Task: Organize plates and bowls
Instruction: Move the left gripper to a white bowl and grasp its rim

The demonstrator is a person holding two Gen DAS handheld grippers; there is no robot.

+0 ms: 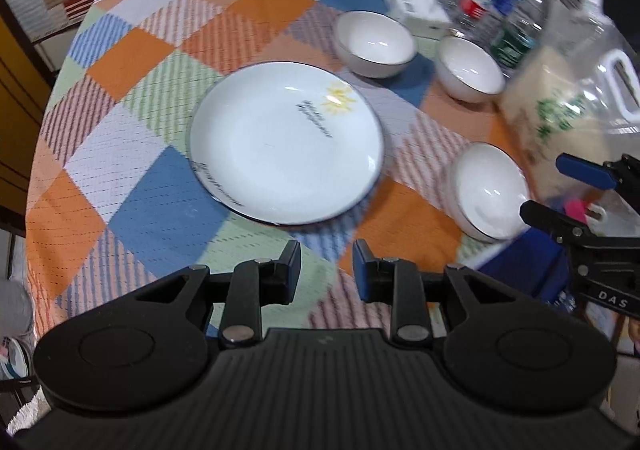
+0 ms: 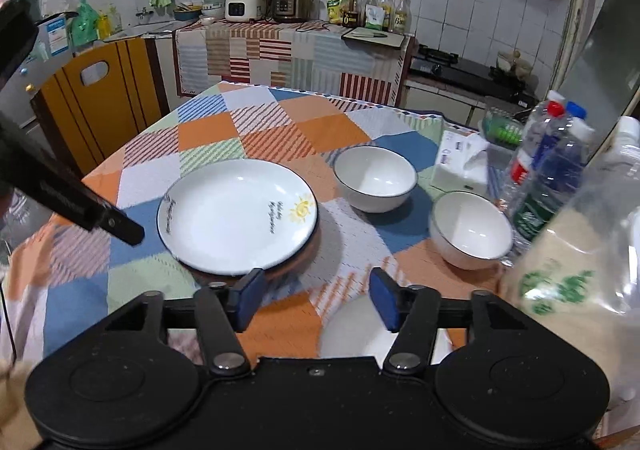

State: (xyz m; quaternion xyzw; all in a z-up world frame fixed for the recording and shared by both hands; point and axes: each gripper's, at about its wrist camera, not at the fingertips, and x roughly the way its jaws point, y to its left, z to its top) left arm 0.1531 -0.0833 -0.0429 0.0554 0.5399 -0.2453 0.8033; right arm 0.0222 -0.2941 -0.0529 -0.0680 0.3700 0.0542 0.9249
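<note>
Checked tablecloth [image 1: 132, 218] carries the plate [image 1: 286, 142] just ahead of my left gripper [image 1: 327, 268], jaws narrowly apart, empty. Three bowls [image 1: 489, 190] sit rightward, probably awaiting stacking; the nearest lies under my right gripper [image 2: 316, 300], open, holding nothing.

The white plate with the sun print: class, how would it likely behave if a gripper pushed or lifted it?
The plate looks glazed ceramic, so probably rigid, breakable and slippery between pads. Its shallow, wide shape suggests it would slide on the checked tablecloth rather than tip.
</note>
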